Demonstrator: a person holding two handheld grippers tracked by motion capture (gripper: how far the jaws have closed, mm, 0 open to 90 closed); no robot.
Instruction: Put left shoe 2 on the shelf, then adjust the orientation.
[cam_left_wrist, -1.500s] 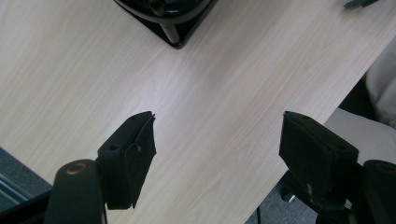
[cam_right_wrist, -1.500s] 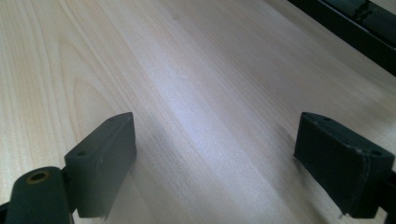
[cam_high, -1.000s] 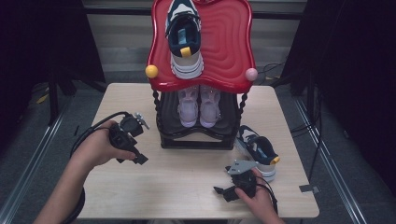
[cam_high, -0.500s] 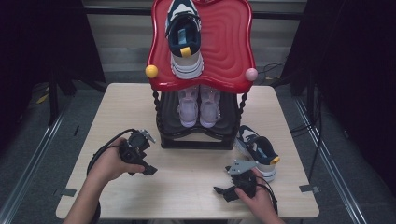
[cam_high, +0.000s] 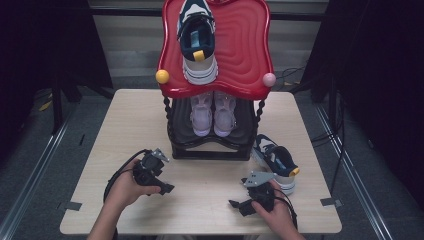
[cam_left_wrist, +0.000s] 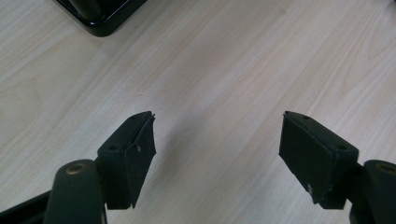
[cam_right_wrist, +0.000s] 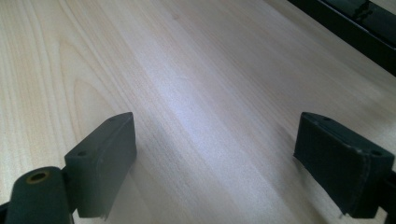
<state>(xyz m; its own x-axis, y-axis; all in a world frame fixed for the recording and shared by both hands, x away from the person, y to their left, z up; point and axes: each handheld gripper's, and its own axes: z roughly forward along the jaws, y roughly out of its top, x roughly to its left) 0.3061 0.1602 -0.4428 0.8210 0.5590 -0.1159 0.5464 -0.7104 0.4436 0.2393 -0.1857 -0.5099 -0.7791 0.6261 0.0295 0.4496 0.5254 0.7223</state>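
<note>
Overhead light falls evenly on the table (cam_high: 150, 125); the surroundings stay dark. The red shelf (cam_high: 240, 45) shows soft sheen. In the right gripper view, a pale glare streaks the wood, and the near jaws blur slightly.

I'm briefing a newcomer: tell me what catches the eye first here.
The red shelf top at the table's far middle, with one dark shoe lying on it. Under it a pale pair sits in the black rack; another shoe lies on the table near the right gripper.
</note>
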